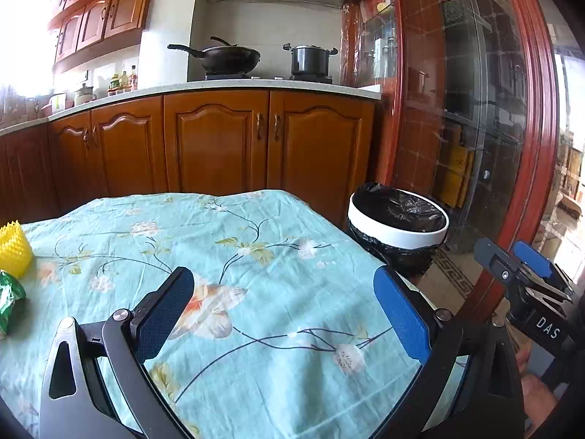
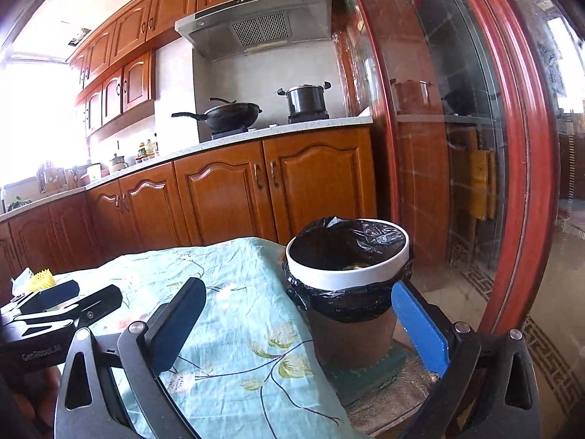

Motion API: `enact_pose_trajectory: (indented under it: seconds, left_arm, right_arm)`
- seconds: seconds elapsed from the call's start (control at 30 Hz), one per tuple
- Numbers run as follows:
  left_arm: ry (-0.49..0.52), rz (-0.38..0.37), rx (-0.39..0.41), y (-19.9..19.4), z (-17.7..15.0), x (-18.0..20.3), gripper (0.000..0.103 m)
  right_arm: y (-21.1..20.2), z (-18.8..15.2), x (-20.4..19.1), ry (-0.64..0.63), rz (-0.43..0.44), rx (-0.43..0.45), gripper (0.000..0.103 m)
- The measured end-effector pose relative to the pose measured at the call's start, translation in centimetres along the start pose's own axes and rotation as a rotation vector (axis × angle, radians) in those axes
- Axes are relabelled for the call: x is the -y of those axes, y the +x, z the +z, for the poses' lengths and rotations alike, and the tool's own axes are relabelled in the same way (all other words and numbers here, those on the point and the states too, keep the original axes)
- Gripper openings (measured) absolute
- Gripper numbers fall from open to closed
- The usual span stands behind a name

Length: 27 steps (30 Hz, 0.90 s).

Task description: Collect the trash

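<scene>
A bin [image 1: 398, 236] [image 2: 347, 278] with a white ring and black liner stands on the floor off the table's right edge; a scrap shows inside it in the right wrist view. On the floral cloth at far left lie a yellow spiky piece [image 1: 14, 254] [image 2: 42, 280] and a green wrapper [image 1: 9, 301]. My left gripper [image 1: 289, 311] hangs open over the cloth, nothing between its blue pads. My right gripper [image 2: 307, 329] is open and empty near the table's right edge, facing the bin; it also shows as the right gripper [image 1: 526, 267] at the left wrist view's right edge.
The table [image 1: 226, 248] wears a teal flowered cloth. Behind it run wooden cabinets [image 1: 219, 142] with a wok [image 1: 226, 56] and a pot [image 1: 310, 58] on the stove. A red-framed glass door [image 1: 512, 128] stands at right, beside the bin.
</scene>
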<state>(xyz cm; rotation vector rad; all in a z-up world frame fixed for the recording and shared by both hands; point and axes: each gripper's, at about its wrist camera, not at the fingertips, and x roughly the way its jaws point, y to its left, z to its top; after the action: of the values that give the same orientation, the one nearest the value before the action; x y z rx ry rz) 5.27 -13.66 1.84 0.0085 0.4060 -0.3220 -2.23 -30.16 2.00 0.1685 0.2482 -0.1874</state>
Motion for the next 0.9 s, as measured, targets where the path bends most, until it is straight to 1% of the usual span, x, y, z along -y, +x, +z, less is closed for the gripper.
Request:
enact_pose_trajectory:
  seconds: [0.4, 0.9]
  left_arm:
    - [0.005, 0.012, -0.008, -0.5, -1.0, -0.4, 0.101]
    - [-0.001, 0.031, -0.014, -0.6, -1.1, -0.8, 0.101]
  right_arm:
    - [0.2, -1.0, 0.1, 0.017, 0.008, -0.028, 0.102]
    - [0.4, -1.2, -0.1, 0.012, 0.026, -0.030, 0.102]
